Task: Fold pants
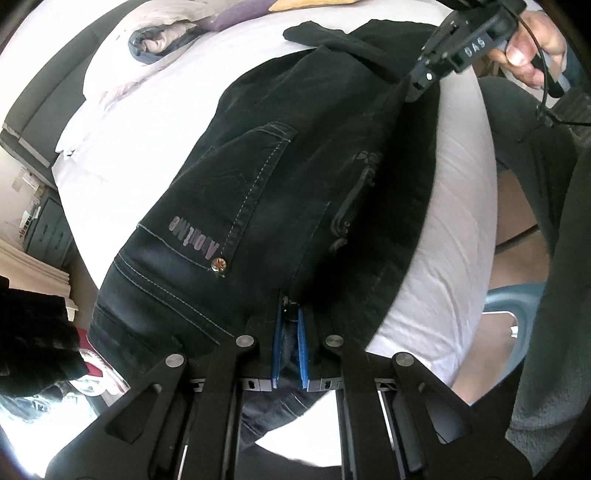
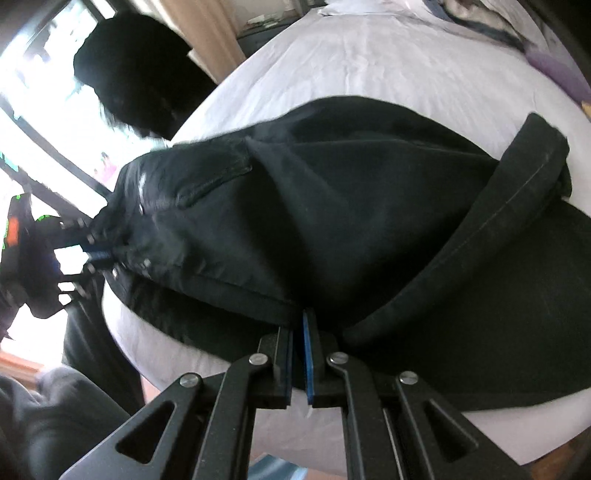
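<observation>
Black jeans [image 1: 280, 177] lie on a white bed [image 1: 122, 177], back pocket with pale lettering and a rivet facing up. My left gripper [image 1: 290, 325] is shut on the jeans at the waistband by the zipper. My right gripper [image 2: 298, 325] is shut on the jeans' [image 2: 351, 206] edge further along the leg. The right gripper also shows in the left wrist view [image 1: 417, 88], pinching the fabric edge at the far right. The left gripper shows blurred at the left of the right wrist view [image 2: 99, 253]. One leg end [image 2: 517, 192] is folded back over the rest.
Crumpled pale bedding [image 1: 159, 40] and a purple pillow [image 1: 236, 14] lie at the bed's head. A dark furry object [image 1: 33, 332] sits left of the bed by a bright window [image 2: 44, 74]. A drawer unit [image 1: 48, 229] stands at left. The person's grey-clad legs [image 1: 546, 184] are at right.
</observation>
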`<state>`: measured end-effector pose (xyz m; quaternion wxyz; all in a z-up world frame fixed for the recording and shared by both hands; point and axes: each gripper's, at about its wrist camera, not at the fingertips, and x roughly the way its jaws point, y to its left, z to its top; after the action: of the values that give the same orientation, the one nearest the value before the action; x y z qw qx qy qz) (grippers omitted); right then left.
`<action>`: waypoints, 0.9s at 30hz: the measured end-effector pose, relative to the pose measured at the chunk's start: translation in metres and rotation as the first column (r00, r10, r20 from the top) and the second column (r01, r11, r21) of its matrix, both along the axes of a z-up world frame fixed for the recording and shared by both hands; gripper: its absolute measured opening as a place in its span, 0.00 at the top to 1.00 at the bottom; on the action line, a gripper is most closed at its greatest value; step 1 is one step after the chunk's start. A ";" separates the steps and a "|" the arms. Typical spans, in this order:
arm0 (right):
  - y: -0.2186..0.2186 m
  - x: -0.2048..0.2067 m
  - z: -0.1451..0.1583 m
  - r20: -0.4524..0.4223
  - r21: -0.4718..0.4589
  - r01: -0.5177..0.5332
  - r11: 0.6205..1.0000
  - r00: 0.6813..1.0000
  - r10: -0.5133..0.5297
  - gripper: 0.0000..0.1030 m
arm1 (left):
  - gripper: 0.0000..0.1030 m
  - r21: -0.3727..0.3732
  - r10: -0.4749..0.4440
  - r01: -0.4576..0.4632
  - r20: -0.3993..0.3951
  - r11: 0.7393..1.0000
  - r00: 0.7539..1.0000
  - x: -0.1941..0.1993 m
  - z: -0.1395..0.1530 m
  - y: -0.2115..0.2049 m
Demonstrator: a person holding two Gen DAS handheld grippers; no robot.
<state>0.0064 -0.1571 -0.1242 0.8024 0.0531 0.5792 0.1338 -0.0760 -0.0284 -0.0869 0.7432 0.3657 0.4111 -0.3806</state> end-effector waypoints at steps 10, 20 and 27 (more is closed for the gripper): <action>-0.007 -0.021 0.011 0.017 0.009 0.012 1.000 1.000 -0.012 0.94 | 0.94 -0.020 -0.006 0.006 0.002 1.000 1.000 -0.005 0.000 0.006; -0.002 -0.007 0.002 0.027 -0.036 0.002 0.999 1.000 -0.001 0.94 | 0.93 -0.044 0.037 -0.037 0.012 0.998 0.999 0.010 -0.012 0.007; 0.007 -0.009 0.002 0.066 -0.002 -0.032 0.999 0.997 0.032 0.49 | 0.90 -0.042 0.073 -0.072 0.025 0.997 0.997 0.009 -0.016 0.007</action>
<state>-0.0028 -0.1503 -0.1226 0.8188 0.0391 0.5531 0.1484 -0.0667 -0.0212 -0.1033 0.7693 0.3403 0.4064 -0.3566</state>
